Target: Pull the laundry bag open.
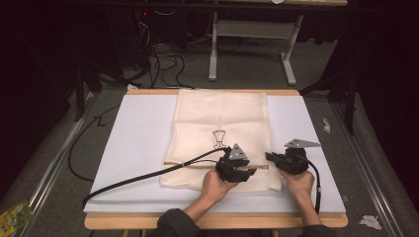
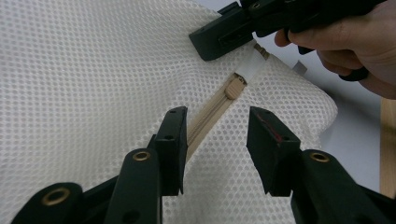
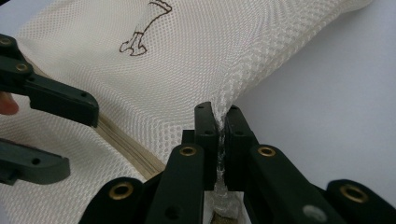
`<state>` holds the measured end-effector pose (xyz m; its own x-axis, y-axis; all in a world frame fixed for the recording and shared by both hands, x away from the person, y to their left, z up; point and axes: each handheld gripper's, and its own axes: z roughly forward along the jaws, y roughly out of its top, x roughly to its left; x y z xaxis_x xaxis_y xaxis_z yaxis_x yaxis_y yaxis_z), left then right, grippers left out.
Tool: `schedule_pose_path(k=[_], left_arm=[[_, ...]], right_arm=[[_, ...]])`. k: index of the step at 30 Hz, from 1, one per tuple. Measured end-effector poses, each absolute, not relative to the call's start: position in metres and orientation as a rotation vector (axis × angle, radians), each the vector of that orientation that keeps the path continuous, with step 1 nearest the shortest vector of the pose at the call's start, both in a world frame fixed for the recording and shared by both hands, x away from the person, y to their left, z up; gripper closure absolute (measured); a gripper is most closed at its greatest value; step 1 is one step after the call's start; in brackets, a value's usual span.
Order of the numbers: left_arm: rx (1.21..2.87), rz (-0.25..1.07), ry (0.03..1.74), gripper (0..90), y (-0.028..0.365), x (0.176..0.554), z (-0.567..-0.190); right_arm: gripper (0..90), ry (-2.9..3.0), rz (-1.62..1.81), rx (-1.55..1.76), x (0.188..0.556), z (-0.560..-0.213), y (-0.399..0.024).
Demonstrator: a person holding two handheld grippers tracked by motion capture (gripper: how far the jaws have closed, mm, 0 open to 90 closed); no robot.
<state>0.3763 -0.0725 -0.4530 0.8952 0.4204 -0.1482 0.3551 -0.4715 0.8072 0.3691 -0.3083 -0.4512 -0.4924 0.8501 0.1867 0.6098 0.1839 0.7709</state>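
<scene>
A cream mesh bag [image 1: 220, 123] with a small brown drawing [image 1: 218, 138] lies flat on the white board [image 1: 138, 143]. A tan zipper [image 2: 205, 122] runs across its near part, with the slider [image 2: 235, 87] and a white pull tab [image 2: 251, 66] near the bag's right end. My left gripper [image 2: 217, 116] is open, its jaws astride the zipper short of the slider, touching nothing I can see. My right gripper [image 3: 218, 114] is shut on a pinch of mesh at the bag's right edge, lifting it into a ridge. From above, the left gripper [image 1: 248, 167] and the right gripper [image 1: 271, 157] nearly face each other.
The board rests on a wooden table [image 1: 212, 221] whose front edge is just below my hands. A black cable [image 1: 148, 175] trails left from the left gripper across the board. Table legs [image 1: 213, 49] and loose cables [image 1: 165, 64] stand on the floor beyond.
</scene>
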Motion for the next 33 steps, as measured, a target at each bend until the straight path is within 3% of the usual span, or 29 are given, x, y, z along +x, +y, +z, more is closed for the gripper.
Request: schedule_pose_path(k=[33], left_arm=[[2.100,0.009,0.568,62.4,-0.095,0.379,-0.464]], right_arm=[[88.0,2.191,1.278,1.366,0.369,-0.443,-0.299]])
